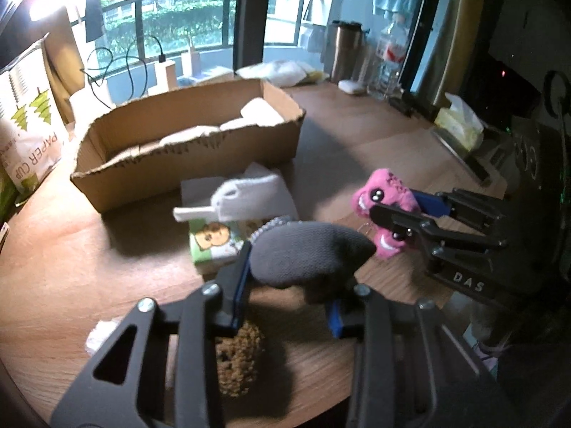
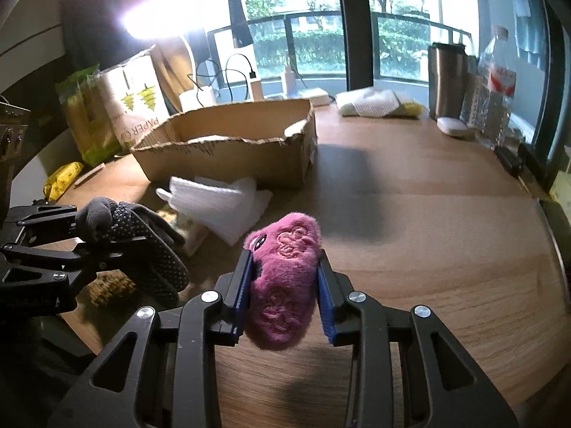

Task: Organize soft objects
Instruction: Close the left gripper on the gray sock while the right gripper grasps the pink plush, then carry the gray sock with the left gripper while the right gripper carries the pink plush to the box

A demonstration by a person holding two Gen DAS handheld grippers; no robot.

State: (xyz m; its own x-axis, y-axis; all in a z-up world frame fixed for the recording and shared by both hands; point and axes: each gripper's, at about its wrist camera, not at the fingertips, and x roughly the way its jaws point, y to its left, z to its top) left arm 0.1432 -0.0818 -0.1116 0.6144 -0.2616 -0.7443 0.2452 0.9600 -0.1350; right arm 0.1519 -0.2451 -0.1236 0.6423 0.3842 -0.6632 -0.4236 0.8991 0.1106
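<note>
progress looks about midway to me. i have the left gripper clamped on a grey glove, its dotted palm showing in the right view, and it hangs clear of the table. my right gripper is clamped on the pink plush, blue pads pressing into both its sides, and it too looks lifted off the wood, though i can't be sure of the gap under it.

the box sits at the far left of the table, open on top. it already holds some white soft pieces at its far end, so i judge part of the sorting done. both things i hold are on the near side of the box, the glove nearer to it than the plush, which is off to the right.

what is left, as i read it: carry both over the torn rim and drop them in. a white cloth lies just in front of the box on a tissue pack, and a brown fuzzy thing sits on the table under my left jaws. those may want boxing as well. more white cloths lie at the far edge near the window; whether they belong to the job i can't tell.
</note>
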